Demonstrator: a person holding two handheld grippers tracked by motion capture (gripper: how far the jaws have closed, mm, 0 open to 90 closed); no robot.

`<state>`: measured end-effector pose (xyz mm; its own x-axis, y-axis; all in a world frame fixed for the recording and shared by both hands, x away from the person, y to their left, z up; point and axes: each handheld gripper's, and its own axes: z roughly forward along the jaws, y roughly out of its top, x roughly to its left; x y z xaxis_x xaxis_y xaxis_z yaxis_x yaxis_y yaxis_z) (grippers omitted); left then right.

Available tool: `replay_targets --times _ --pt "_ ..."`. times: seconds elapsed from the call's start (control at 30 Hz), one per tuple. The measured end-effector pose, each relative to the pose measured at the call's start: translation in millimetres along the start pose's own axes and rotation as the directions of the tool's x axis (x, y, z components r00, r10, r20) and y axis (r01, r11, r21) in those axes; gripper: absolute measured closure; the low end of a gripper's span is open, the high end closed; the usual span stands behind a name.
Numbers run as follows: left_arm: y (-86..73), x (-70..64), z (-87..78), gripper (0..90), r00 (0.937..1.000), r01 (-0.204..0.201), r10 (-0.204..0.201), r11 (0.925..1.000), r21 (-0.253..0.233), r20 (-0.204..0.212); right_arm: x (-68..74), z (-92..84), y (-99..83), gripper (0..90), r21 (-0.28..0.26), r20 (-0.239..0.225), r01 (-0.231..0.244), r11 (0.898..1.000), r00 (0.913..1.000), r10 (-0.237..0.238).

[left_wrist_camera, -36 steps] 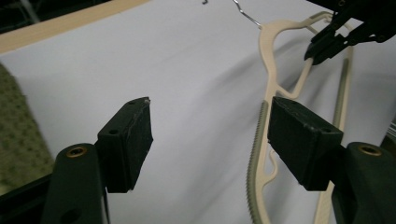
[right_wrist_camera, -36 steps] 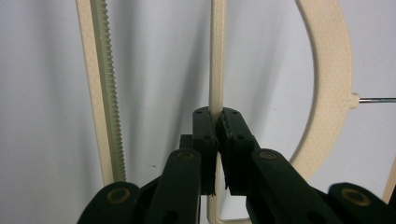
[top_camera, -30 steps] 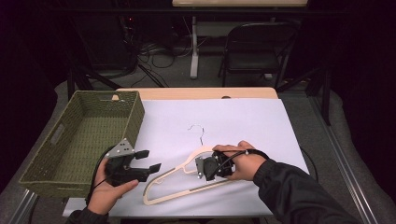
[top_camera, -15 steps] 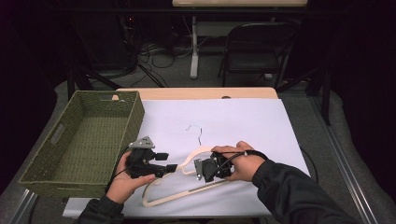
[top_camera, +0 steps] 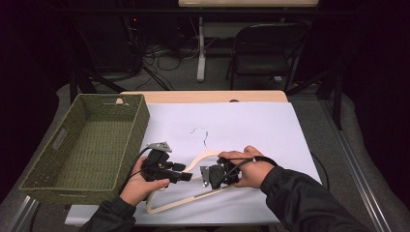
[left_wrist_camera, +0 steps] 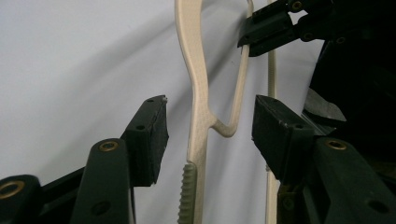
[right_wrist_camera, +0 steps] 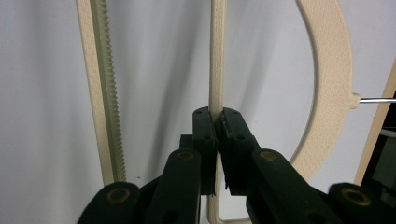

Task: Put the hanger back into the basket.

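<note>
1. The cream plastic hanger [top_camera: 193,186] lies flat on the white sheet [top_camera: 251,125] that covers the table, near the person's edge and just right of the green woven basket [top_camera: 84,145]. Its thin wire hook [top_camera: 200,133] points away from the person.

2. The right gripper [top_camera: 217,175] is clamped on a slim inner bar of the hanger [right_wrist_camera: 218,56]; in the right gripper view the two black pads meet tightly on either side of that bar.

3. The left gripper [top_camera: 186,176] has just been closing. In the left gripper view its jaws straddle the shoulder arm of the hanger [left_wrist_camera: 196,93], with clear gaps on both sides, so the pads are not yet pressing.

4. The hanger looks light and stiff: thin moulded plastic that should lift easily and keep its shape, though a narrow bar may flex or snap under a hard squeeze.

5. The textured face and the ribbed grey-green strip [left_wrist_camera: 187,193] on the arm should resist slipping better than smooth plastic.

6. The best hold appears to be across the flat shoulder arm, close to the ribbed strip, leaving the springy wire hook alone.

7. With one grip off-centre the frame may pivot; two holds spaced apart should steady it.
</note>
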<state>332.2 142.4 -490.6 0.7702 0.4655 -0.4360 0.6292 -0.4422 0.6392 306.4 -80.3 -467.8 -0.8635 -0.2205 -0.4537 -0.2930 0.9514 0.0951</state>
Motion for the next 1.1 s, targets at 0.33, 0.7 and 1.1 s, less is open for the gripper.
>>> replay_targets --times 0.33,0.7,1.1 --pt "3.4 1.0 5.0 54.4 0.9986 0.026 -0.027 0.9993 0.029 0.045 -0.2 -0.1 2.2 85.6 -0.003 0.029 0.024 1.000 0.9993 -0.024" --pt "5.1 5.7 7.5 62.0 0.9949 0.056 -0.060 0.9966 0.062 0.081 1.7 0.1 2.4 85.5 -0.013 0.045 0.045 0.999 0.9980 -0.045" --pt "5.4 8.7 9.3 67.5 0.9930 0.053 -0.061 0.9953 0.081 0.101 1.7 -0.6 3.9 85.5 -0.016 0.057 0.062 0.998 0.9965 -0.061"
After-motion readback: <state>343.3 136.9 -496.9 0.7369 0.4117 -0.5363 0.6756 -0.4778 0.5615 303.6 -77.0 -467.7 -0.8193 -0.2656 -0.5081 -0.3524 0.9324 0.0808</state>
